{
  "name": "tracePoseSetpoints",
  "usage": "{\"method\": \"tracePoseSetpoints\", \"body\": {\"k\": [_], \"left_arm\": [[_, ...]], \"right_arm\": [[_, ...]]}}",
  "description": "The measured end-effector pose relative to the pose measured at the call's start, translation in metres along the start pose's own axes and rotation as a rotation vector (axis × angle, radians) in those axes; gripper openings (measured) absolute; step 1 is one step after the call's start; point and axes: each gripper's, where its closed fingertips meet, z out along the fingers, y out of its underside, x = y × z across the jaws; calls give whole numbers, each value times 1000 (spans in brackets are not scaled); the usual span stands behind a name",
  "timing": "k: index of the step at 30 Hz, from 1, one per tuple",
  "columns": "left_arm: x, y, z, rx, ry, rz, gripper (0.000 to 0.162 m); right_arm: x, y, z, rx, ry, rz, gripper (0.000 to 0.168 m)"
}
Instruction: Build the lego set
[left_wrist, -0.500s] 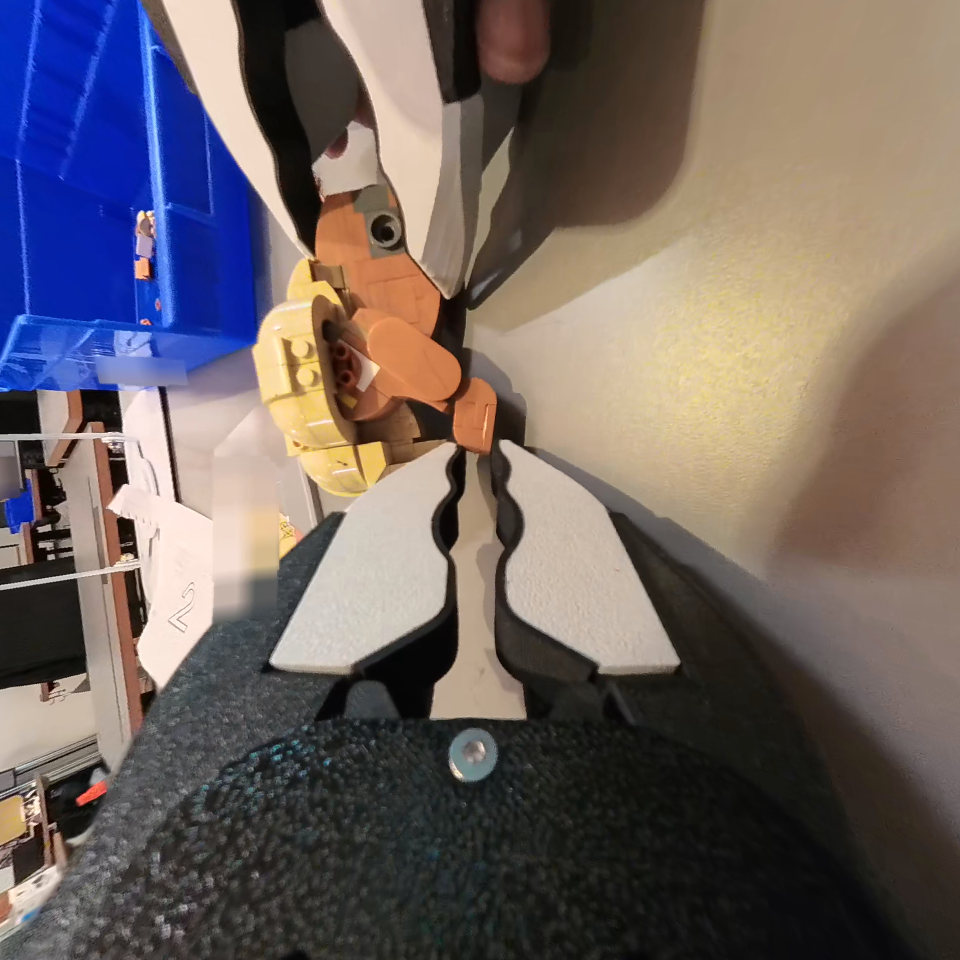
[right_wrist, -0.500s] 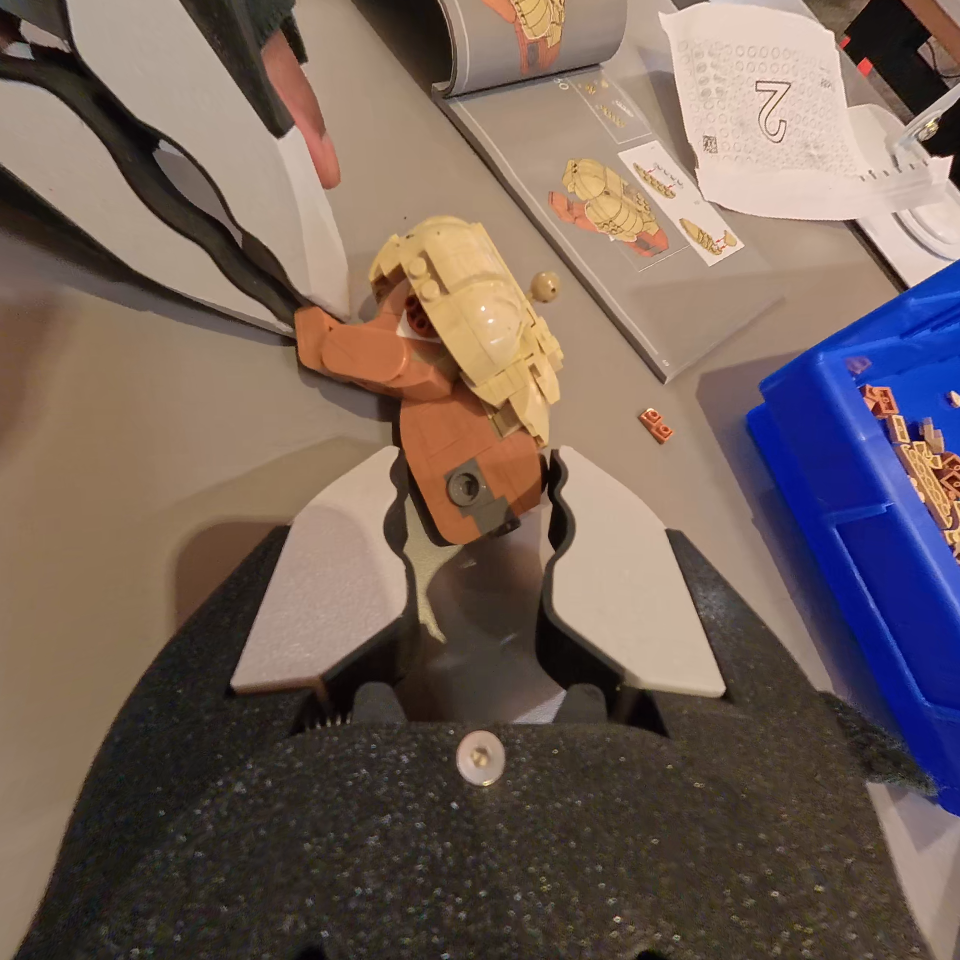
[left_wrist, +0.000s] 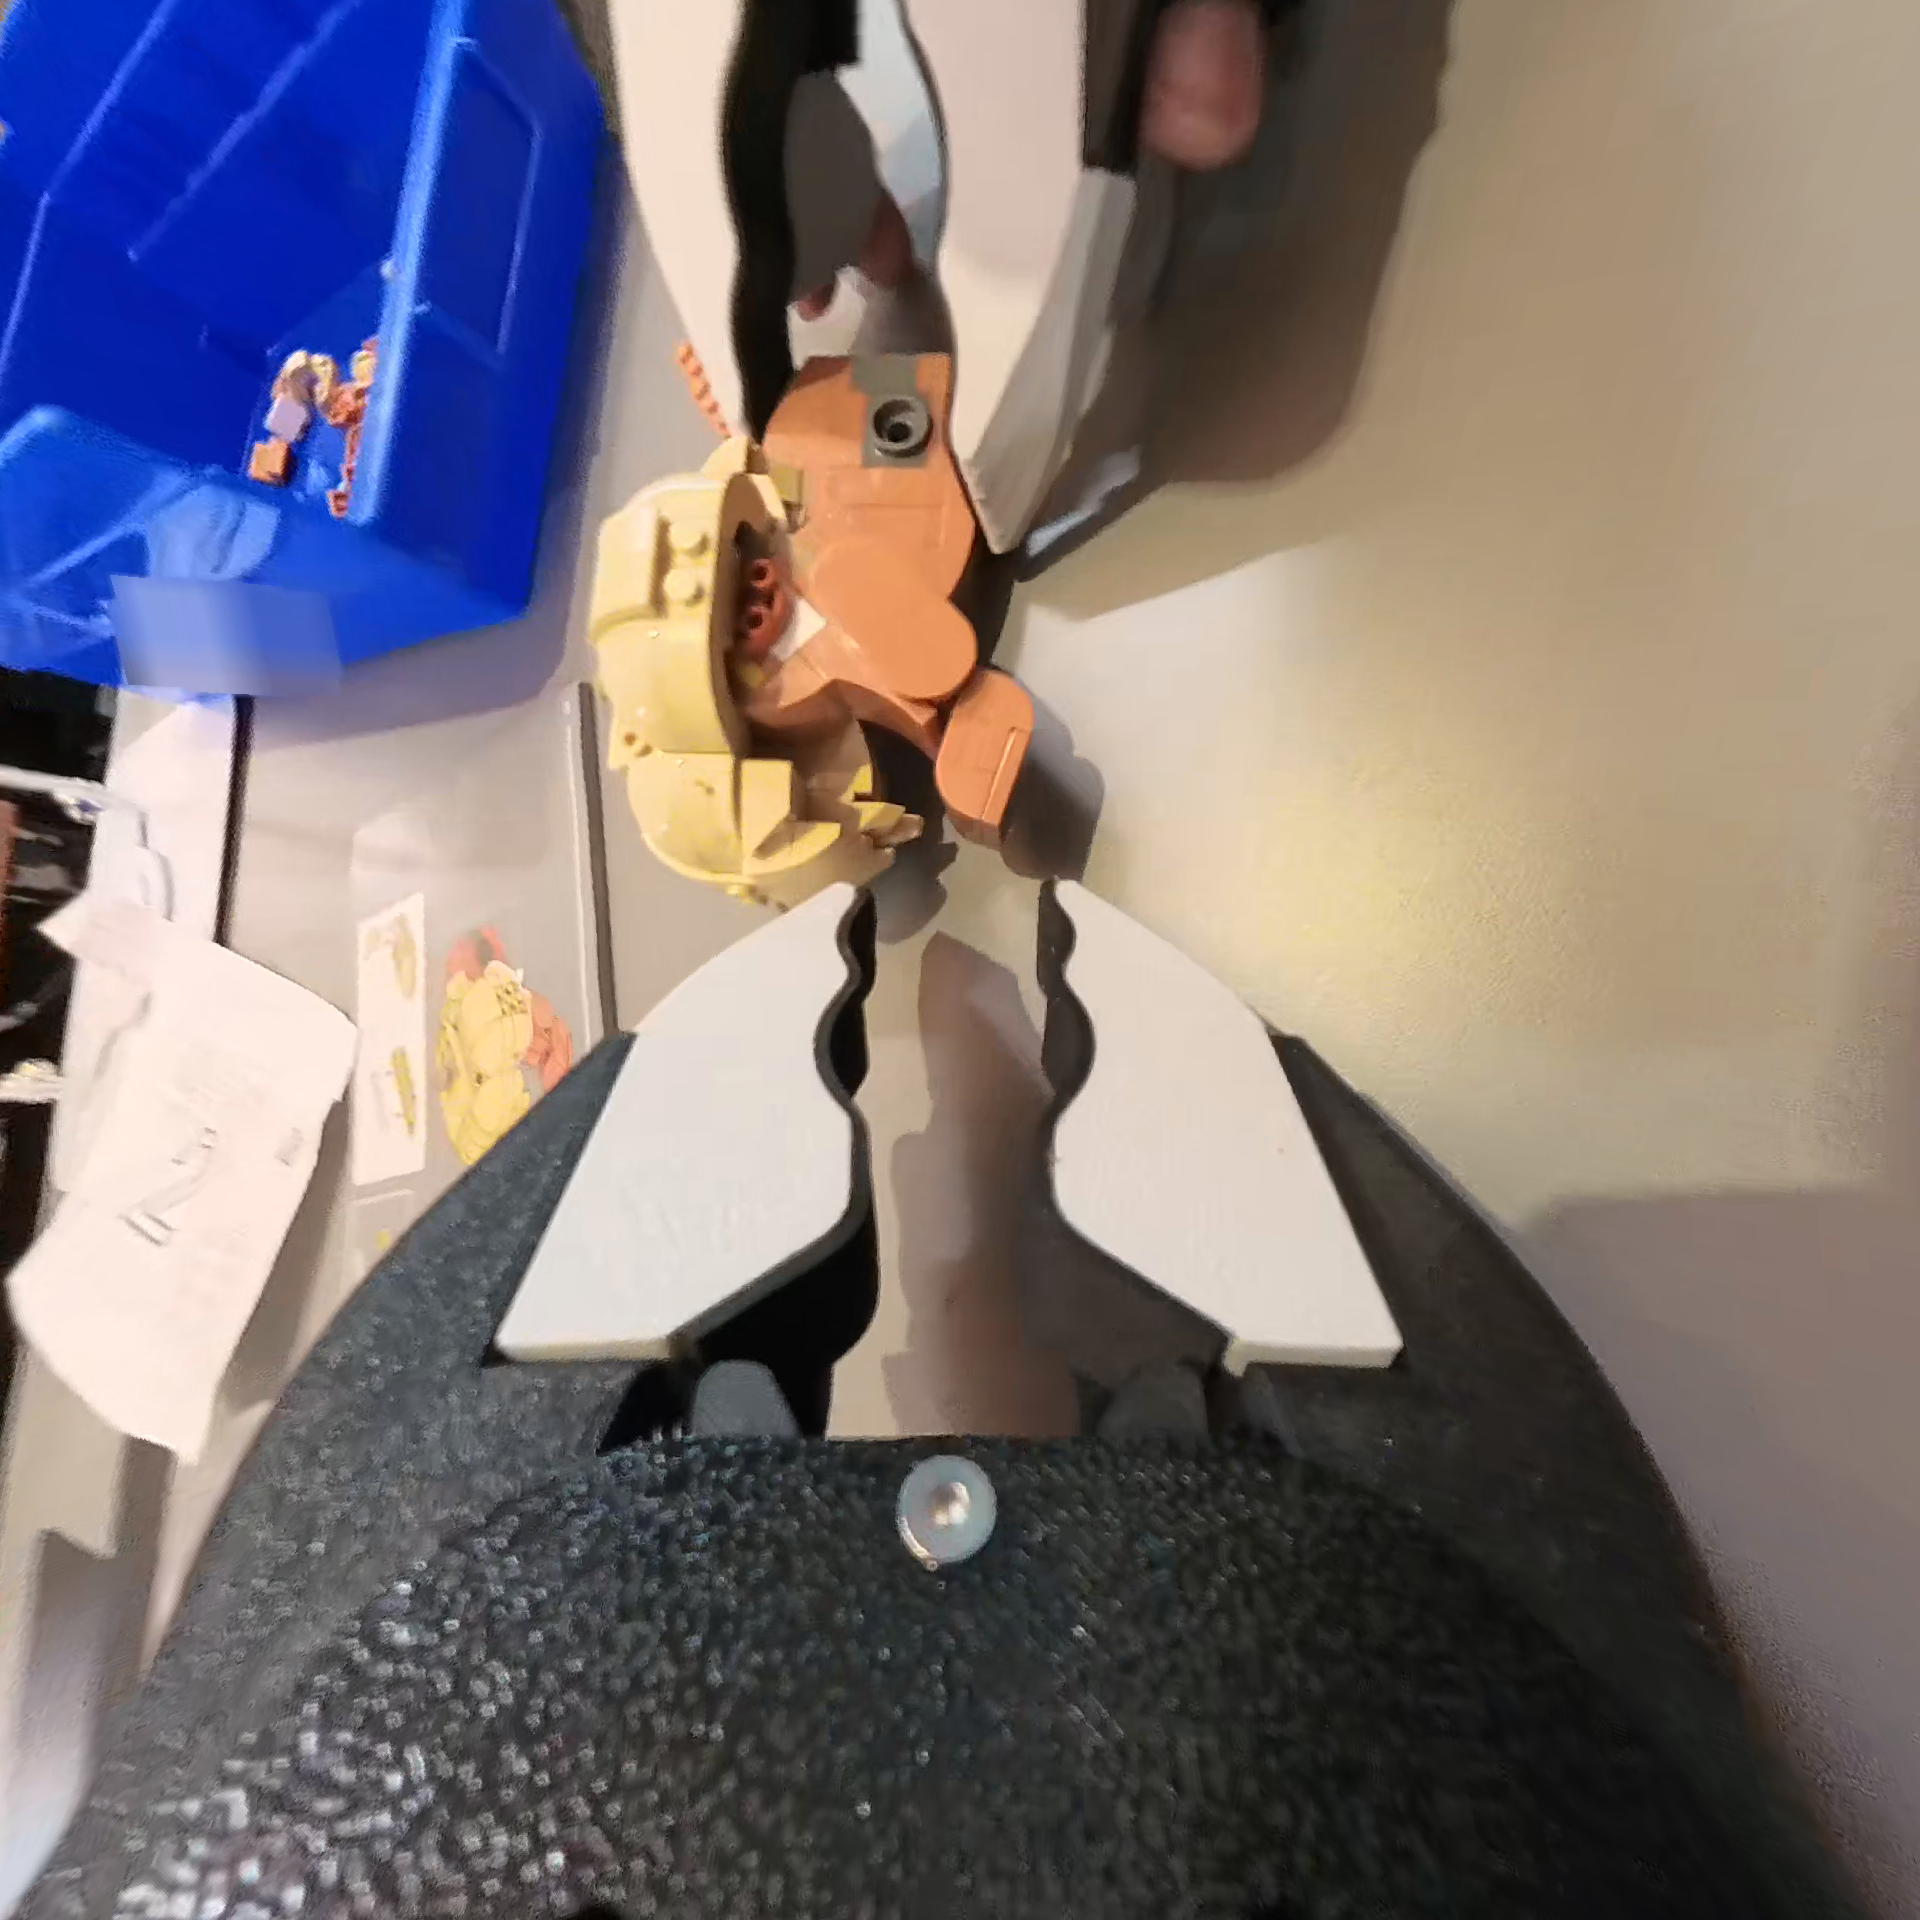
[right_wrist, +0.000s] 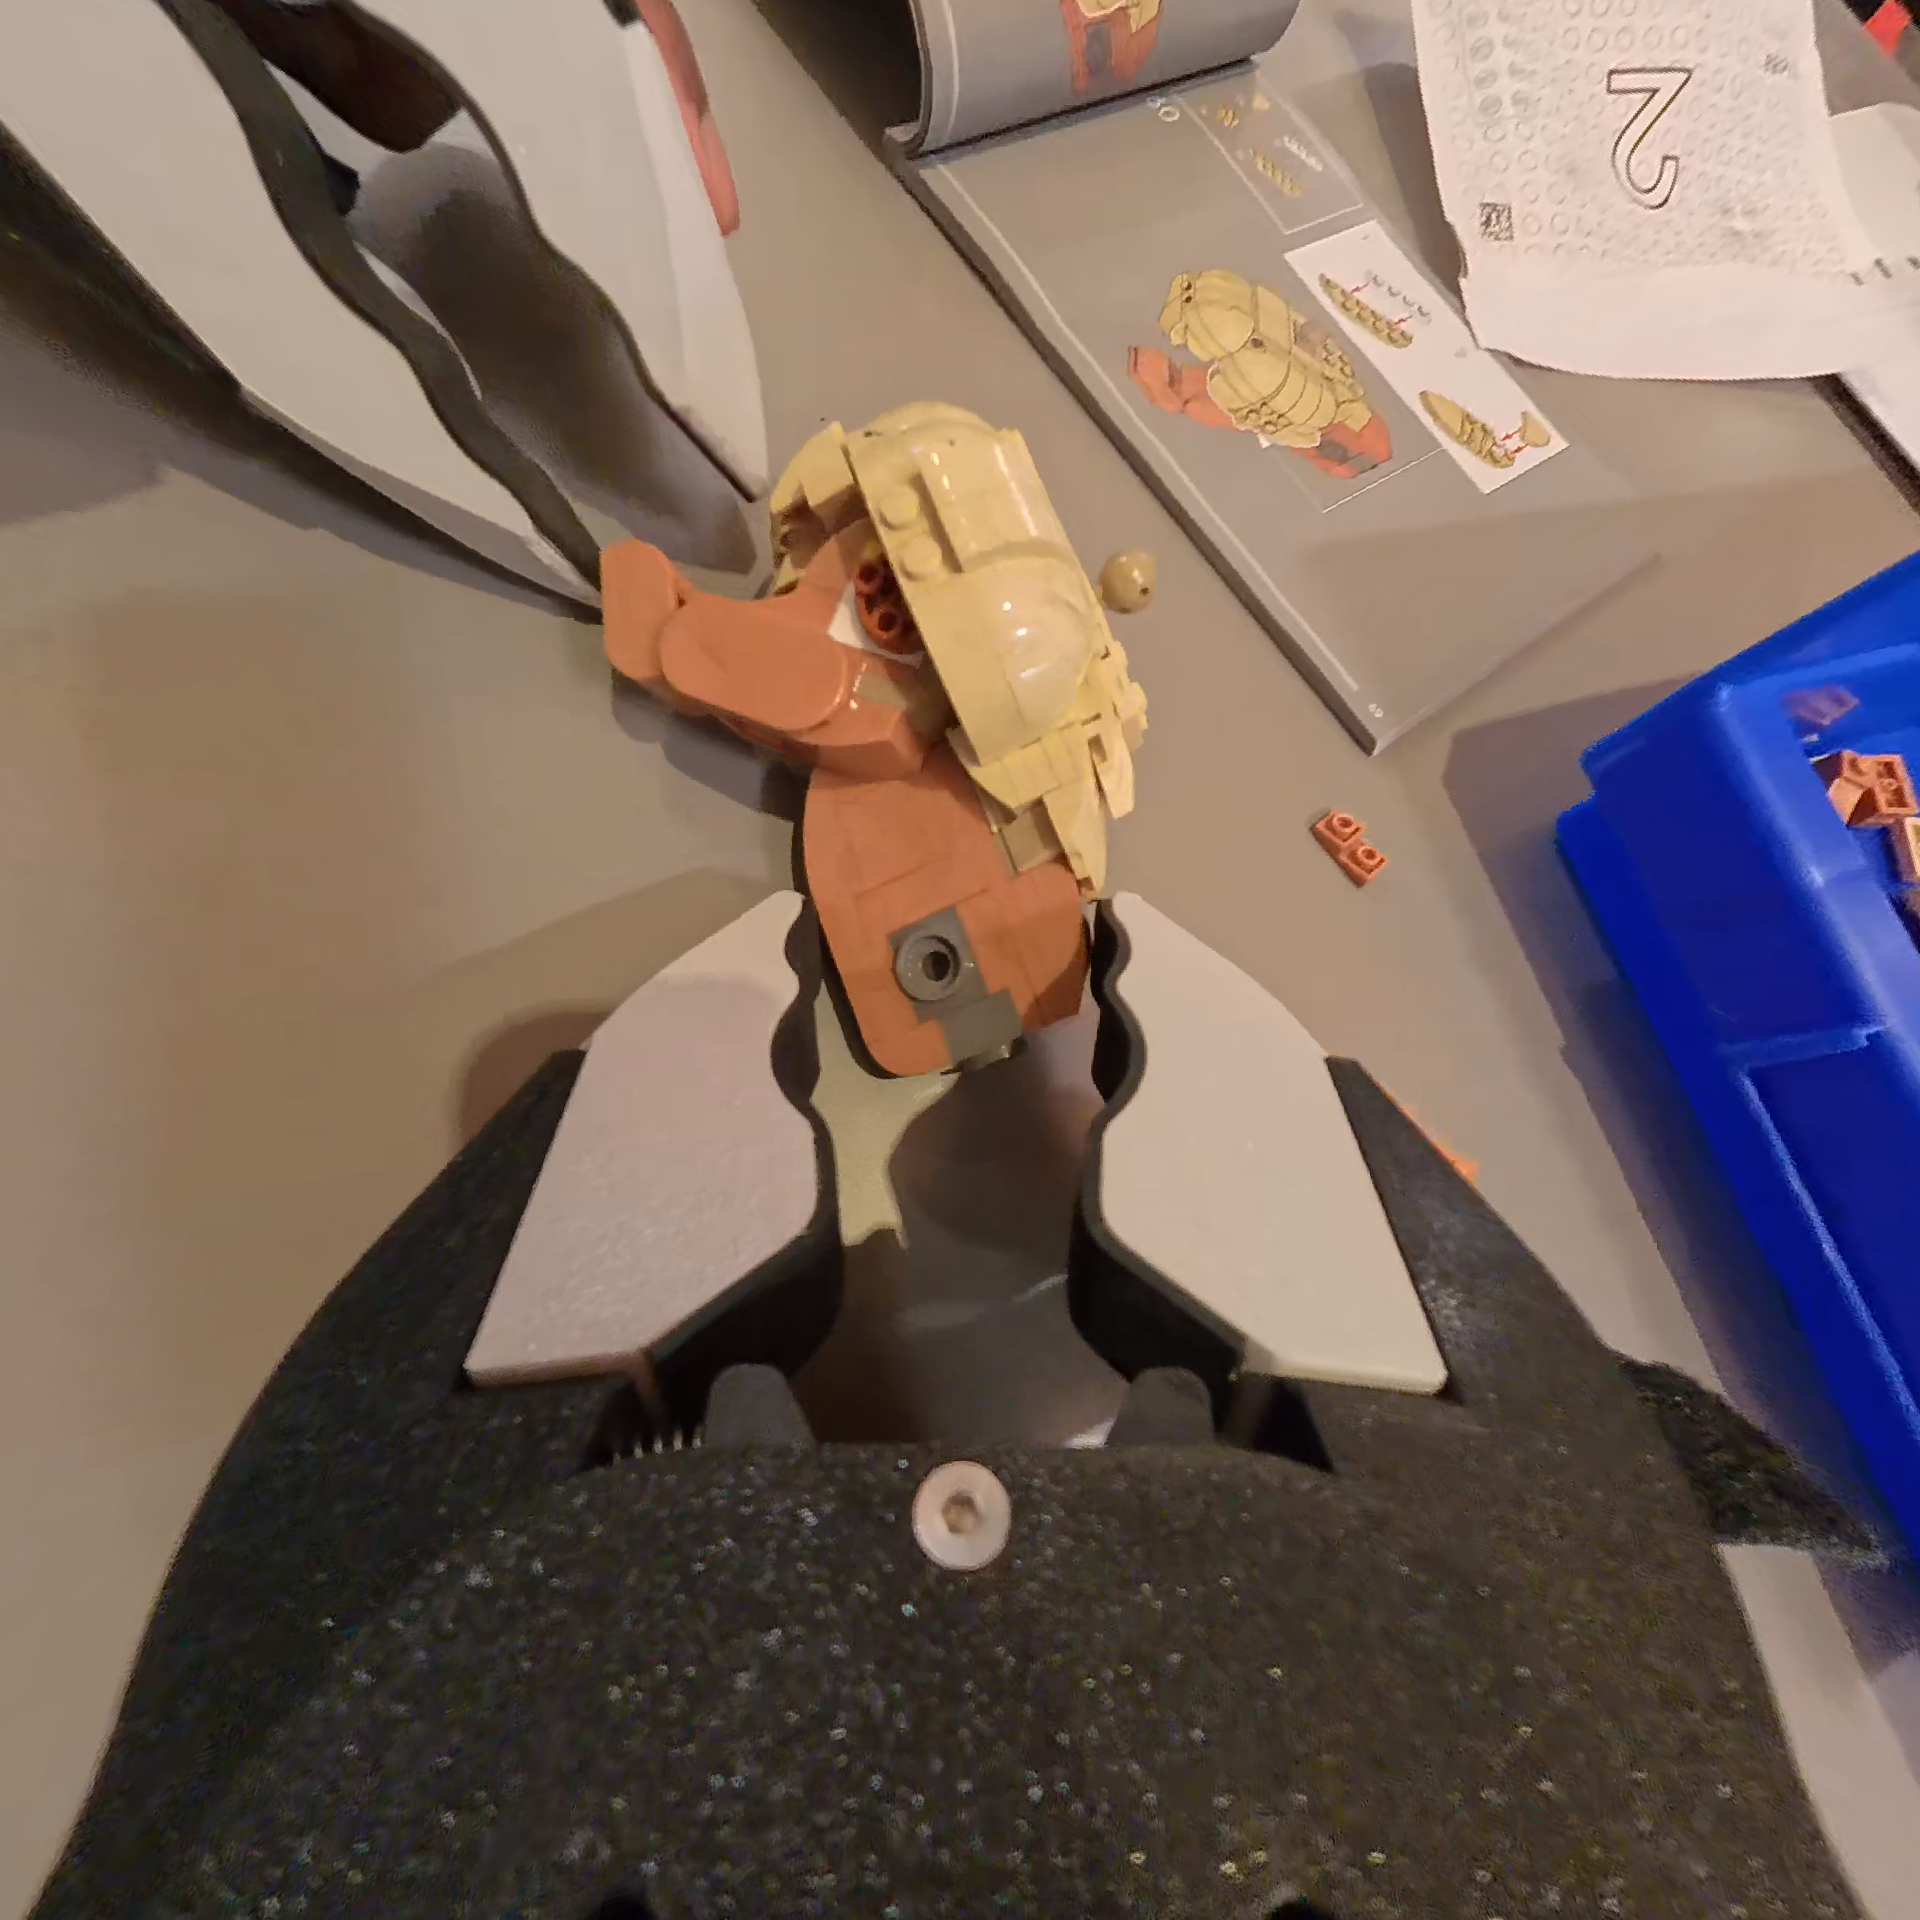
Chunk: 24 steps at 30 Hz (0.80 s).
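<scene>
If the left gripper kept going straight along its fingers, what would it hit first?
The left gripper, open and empty, points at the lego model. It would likely meet the model's brown foot first, just past the fingers, though depth there is hard to judge.

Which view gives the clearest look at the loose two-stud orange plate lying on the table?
The right wrist view: the orange plate lies unobstructed on the grey table, between the lego model and the blue bin. The left wrist view shows only an orange sliver, probably it, behind the right gripper.
</scene>
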Motion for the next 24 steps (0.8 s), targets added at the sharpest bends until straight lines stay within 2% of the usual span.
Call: {"method": "tracePoseSetpoints", "body": {"k": [8,14,17,22,24], "left_arm": [[-19,-10,-9,165,-7,-214,32],[-40,-5,-12,223,-45,-402,34],[-49,-4,-18,256,-76,-455,34],[-66,1,-26,292,-170,-472,34],[-72,5,-29,296,-200,-475,33]], "right_arm": [[8,-3,9,-34,21,28,53],[10,11,-8,-28,-29,50,62],[16,5,-22,59,-69,131,66],[19,-35,-34,309,-215,249,66],[12,-52,-39,422,-282,260,62]]}}
